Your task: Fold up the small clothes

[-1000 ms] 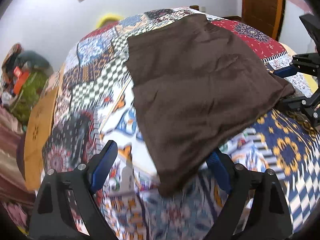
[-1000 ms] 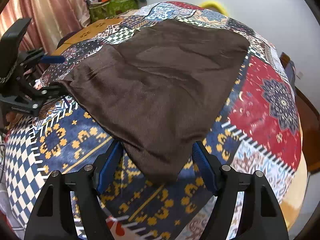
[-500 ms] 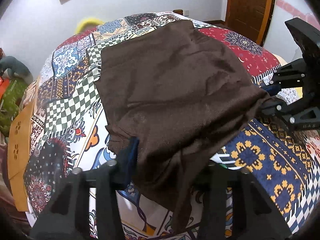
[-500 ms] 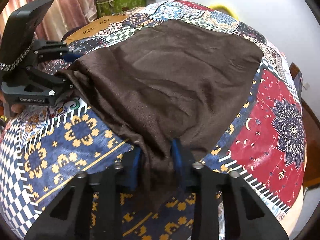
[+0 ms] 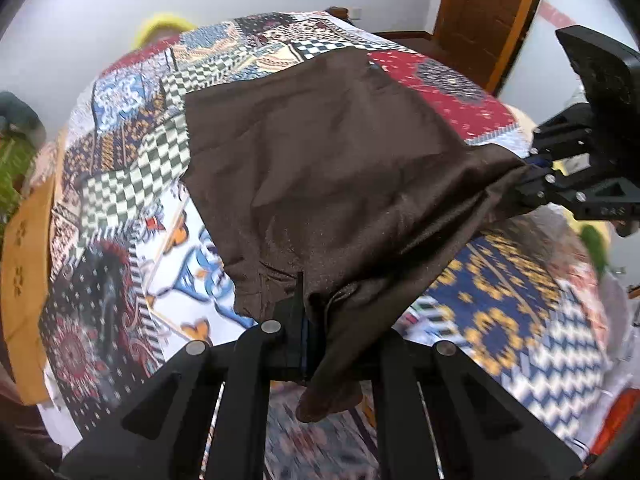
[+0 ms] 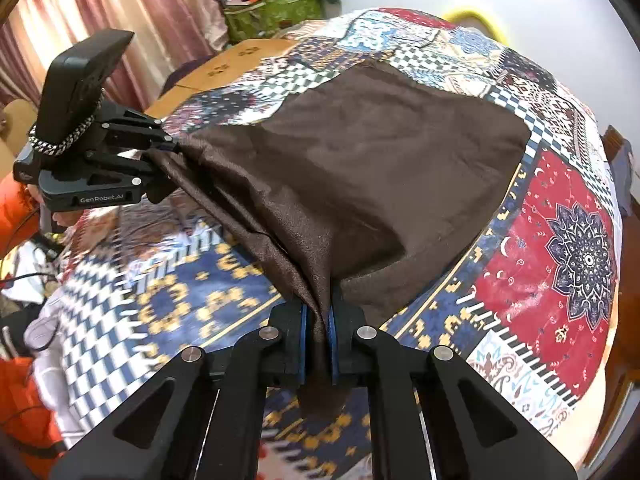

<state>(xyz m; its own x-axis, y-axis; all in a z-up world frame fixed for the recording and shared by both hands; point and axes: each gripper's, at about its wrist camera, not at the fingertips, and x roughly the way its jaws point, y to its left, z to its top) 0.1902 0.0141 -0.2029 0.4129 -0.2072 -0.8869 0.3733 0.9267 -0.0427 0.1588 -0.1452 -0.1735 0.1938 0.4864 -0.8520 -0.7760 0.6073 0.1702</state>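
Note:
A dark brown cloth garment lies on a patchwork bedspread, with its near edge lifted. My left gripper is shut on its near left corner; the cloth hides the right finger. My right gripper is shut on the near right corner, cloth bunched between the blue pads. The brown garment stretches taut between the two. The right gripper also shows in the left wrist view, and the left gripper shows in the right wrist view. The far edge still rests on the bed.
A wooden door stands at the back right. A yellow object sits behind the bed by the white wall. Pink curtains and a green box of clutter lie beyond the bed. A wooden bed frame edge runs on the left.
Both grippers went from open around the garment's near corners to shut on them, then lifted the near edge off the bedspread.

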